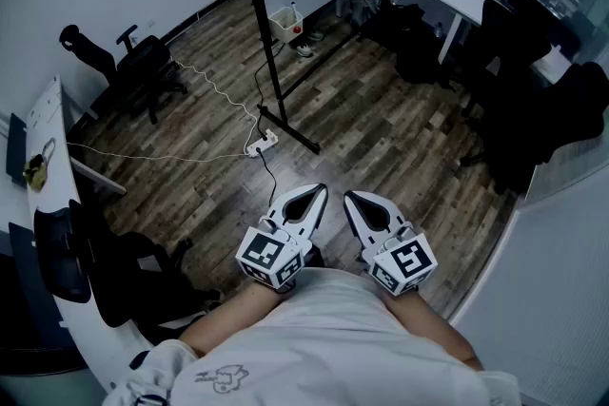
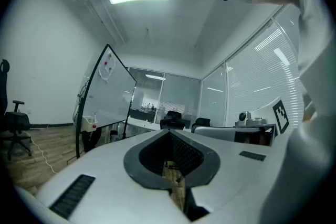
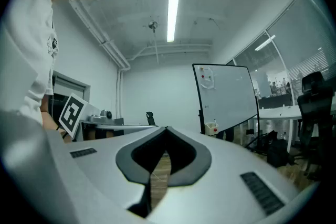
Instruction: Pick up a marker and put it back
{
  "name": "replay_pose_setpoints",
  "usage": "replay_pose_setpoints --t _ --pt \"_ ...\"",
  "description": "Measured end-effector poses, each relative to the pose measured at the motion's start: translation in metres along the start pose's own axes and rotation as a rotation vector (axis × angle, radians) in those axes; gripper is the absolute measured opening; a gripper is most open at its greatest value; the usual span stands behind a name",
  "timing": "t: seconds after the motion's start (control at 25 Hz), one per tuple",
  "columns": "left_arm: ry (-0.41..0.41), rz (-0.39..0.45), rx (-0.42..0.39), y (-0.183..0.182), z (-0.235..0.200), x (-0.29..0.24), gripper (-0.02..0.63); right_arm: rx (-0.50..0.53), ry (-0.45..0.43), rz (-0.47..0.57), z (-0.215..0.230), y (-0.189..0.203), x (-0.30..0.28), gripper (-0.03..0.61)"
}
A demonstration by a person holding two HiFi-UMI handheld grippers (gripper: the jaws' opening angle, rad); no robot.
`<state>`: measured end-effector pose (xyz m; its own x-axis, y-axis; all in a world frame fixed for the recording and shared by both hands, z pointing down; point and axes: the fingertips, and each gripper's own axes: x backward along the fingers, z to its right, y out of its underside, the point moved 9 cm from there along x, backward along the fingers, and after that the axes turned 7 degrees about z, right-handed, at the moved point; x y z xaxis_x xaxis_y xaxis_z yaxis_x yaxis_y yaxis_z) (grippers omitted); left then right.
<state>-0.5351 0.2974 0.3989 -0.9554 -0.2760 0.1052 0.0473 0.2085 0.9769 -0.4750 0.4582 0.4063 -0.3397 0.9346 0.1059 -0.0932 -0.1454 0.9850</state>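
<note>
A whiteboard [image 1: 259,5] on a black wheeled stand rises a few steps ahead, and a small white holder box [image 1: 285,19] hangs at its lower edge. Thin marker-like sticks poke out of the box, too small to make out. My left gripper [image 1: 319,191] and right gripper [image 1: 350,197] sit side by side close to my body, pointing at the board, both shut and empty. The whiteboard [image 2: 107,93] and box [image 2: 90,122] lie left of the left gripper [image 2: 169,131] in its own view. The right gripper [image 3: 167,128] sees the whiteboard [image 3: 226,94] and box [image 3: 211,127] to its right.
A power strip [image 1: 261,144] with trailing cables lies on the wooden floor by the stand's foot. Black office chairs [image 1: 143,71] stand at the left wall, and a white desk [image 1: 52,204] runs along my left. Dark chairs [image 1: 533,119] and desks fill the far right.
</note>
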Motion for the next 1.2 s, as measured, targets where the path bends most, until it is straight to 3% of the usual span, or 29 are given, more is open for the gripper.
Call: replay_pose_setpoints --t 0.48,0.72,0.88,1.04,1.2 --pt "-0.032 0.003 0.017 -0.002 -0.069 -0.032 0.005 -0.026 -0.05 0.016 0.036 0.005 -0.069 0.011" --pt "-0.017 -0.009 0.045 -0.001 -0.136 -0.066 0.005 -0.05 -0.033 0.004 0.072 0.017 -0.135 0.011" --pt "0.008 -0.009 0.05 -0.02 -0.189 -0.09 0.005 -0.07 -0.012 -0.007 0.092 0.016 -0.193 0.011" --pt "0.026 -0.027 0.031 -0.037 -0.23 -0.101 0.005 -0.073 -0.03 -0.011 0.09 0.013 -0.244 0.011" --pt "0.007 -0.056 0.072 -0.032 -0.262 -0.104 0.005 -0.101 -0.055 -0.066 0.088 0.025 -0.277 0.011"
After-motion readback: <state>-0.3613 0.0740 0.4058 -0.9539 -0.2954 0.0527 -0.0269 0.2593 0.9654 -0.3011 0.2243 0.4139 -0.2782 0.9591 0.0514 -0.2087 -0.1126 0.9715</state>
